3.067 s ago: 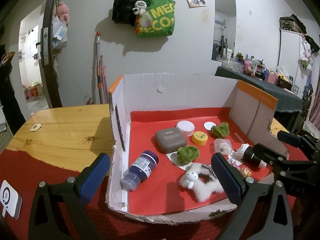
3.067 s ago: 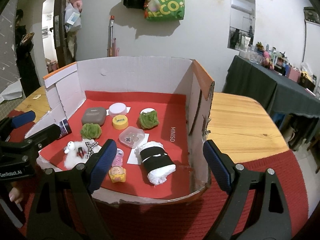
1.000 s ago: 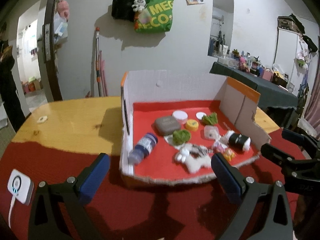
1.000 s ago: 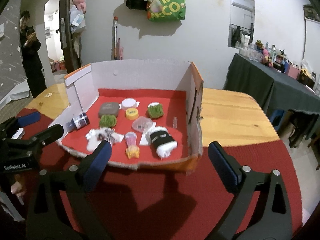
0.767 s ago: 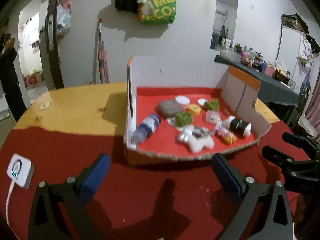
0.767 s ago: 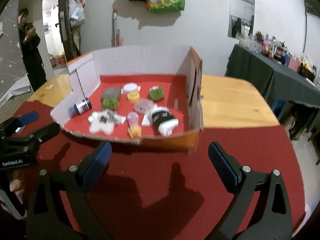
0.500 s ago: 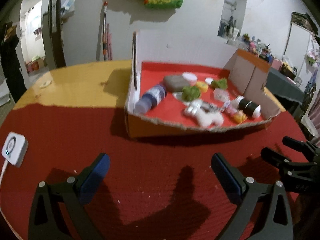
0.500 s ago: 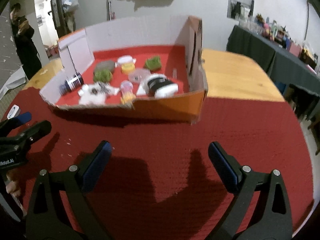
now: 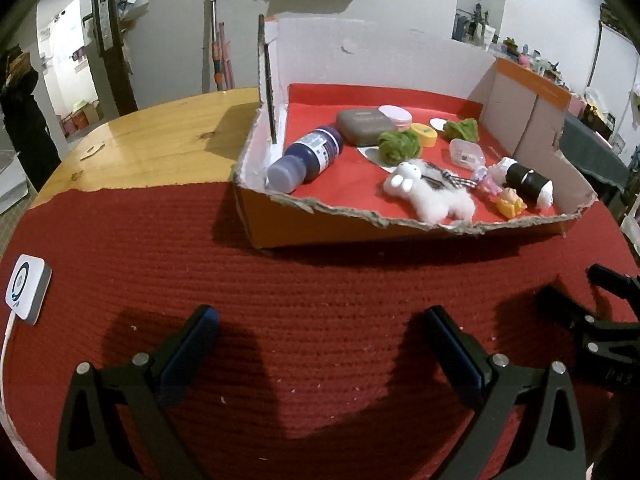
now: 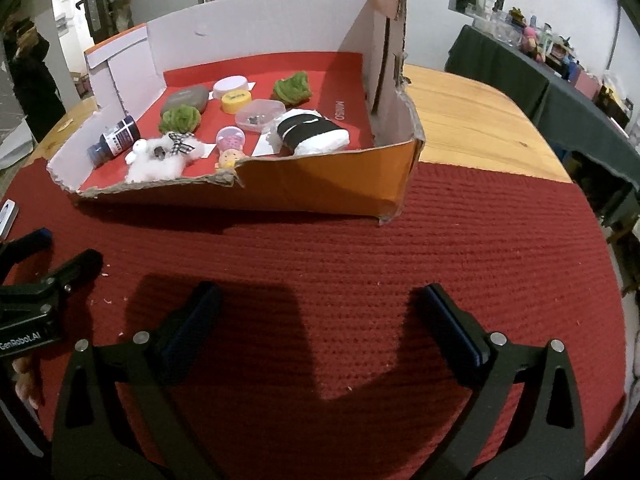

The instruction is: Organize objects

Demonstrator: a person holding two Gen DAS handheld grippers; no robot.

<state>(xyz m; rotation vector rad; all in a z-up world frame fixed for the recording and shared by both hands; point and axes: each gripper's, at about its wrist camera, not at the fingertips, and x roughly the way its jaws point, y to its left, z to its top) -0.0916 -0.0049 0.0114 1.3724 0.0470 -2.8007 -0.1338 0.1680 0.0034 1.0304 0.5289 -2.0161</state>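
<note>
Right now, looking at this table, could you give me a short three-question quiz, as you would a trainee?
1. True or false: the left tongs and the right tongs are both open and hold nothing.
2. Which thing lies nearest the box's left wall: A the blue bottle, B the yellow cap, C the black-and-white roll?
3. Fill in: the cardboard box stands partly on the red ____.

Key: 1 true. 2 A; the bottle lies on its side against that wall. 3 mat; its far end rests on the bare wooden tabletop.
</note>
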